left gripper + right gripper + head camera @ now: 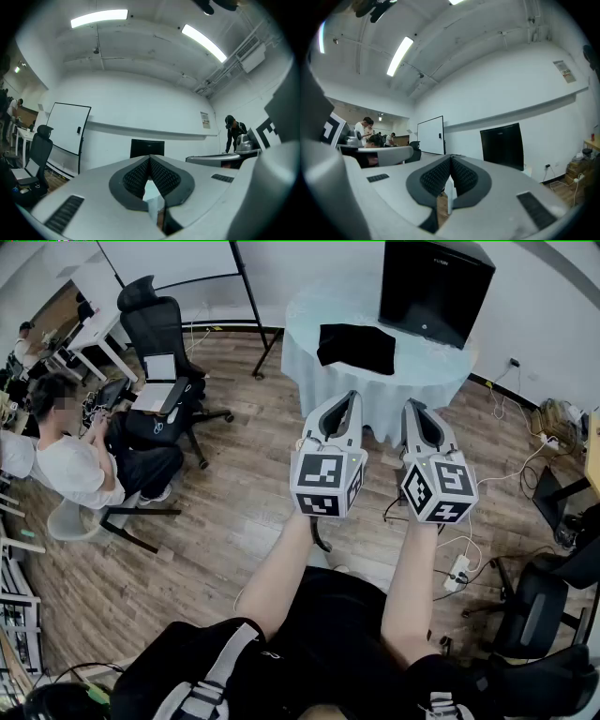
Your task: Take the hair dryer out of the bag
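Observation:
A flat black bag [356, 348] lies on a round table [424, 369] covered with a pale blue cloth, in the head view. No hair dryer shows anywhere. My left gripper [352, 396] and right gripper [410, 405] are held level, side by side, above the wooden floor and short of the table, both pointing at it. Each is shut with nothing between its pads. In the left gripper view, the left gripper [150, 157] has its jaws meeting at the tip. The right gripper [451, 157] looks the same in the right gripper view.
A large black box [436, 289] stands on the table behind the bag. At left are an office chair [155, 320] with a laptop, and a seated person [75, 460]. A power strip [457, 570] and cables lie on the floor; another chair [536, 607] stands at right.

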`<state>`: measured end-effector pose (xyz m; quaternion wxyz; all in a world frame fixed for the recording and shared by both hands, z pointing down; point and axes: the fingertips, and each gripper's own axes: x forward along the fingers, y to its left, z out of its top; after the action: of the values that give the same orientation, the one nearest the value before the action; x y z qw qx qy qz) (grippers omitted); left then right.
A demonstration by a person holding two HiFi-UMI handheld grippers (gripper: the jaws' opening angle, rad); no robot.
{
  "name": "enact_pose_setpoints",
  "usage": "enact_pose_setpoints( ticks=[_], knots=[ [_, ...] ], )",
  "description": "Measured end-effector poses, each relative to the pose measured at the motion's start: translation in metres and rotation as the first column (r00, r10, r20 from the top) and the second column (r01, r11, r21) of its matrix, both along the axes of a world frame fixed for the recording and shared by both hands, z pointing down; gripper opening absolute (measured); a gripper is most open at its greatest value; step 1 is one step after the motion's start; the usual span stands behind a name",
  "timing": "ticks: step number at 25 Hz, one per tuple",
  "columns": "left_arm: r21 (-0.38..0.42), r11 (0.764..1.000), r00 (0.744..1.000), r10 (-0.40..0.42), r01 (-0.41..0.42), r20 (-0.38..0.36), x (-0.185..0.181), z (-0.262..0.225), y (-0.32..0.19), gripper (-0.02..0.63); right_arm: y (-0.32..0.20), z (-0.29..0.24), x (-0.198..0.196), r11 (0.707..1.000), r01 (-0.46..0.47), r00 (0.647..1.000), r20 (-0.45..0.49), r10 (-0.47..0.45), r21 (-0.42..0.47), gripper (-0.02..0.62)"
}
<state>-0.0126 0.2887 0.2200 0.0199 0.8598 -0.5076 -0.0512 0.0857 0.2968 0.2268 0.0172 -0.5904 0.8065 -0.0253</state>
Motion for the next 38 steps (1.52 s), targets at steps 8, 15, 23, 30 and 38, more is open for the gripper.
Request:
enact_pose_setpoints(
  ticks=[8, 15, 23, 30, 38],
  knots=[
    [-0.014, 1.0, 1.0, -0.022, 0.022, -0.01, -0.006, 0.004, -0.008, 0.014, -0.002, 0.005, 0.004, 1.0, -0.011, 1.0, -0.008, 0.011, -0.007, 0.005],
    [-0.033, 0.999, 0.999, -0.036, 0.035, -0.019, -0.014, 0.007, -0.014, 0.015, -0.004, 0.001, 0.019, 0.998, -0.062, 0.998, 0.023, 0.062, 0.016, 0.005],
    [-0.021, 0.995, 0.995, -0.095, 0.095, 0.015, -0.042, 0.005, -0.029, 0.014, -0.028, -0.001, 0.01, 0.999, -0.044, 0.998, 0.055, 0.043, 0.023, 0.005],
    [0.066, 0.997, 0.996, -0.039, 0.034, 0.077, -0.013, -0.005, -0.064, 0.014, -0.07, -0.01, 0.006, 0.998, -0.042, 0.999, 0.022, 0.041, 0.055, 0.005],
    [0.08, 0.997, 0.997, 0.013, -0.019, 0.077, 0.025, 0.009, -0.149, 0.015, -0.149, 0.009, 0.068, 0.991, -0.135, 0.991, 0.024, 0.134, 0.012, 0.005]
  ],
)
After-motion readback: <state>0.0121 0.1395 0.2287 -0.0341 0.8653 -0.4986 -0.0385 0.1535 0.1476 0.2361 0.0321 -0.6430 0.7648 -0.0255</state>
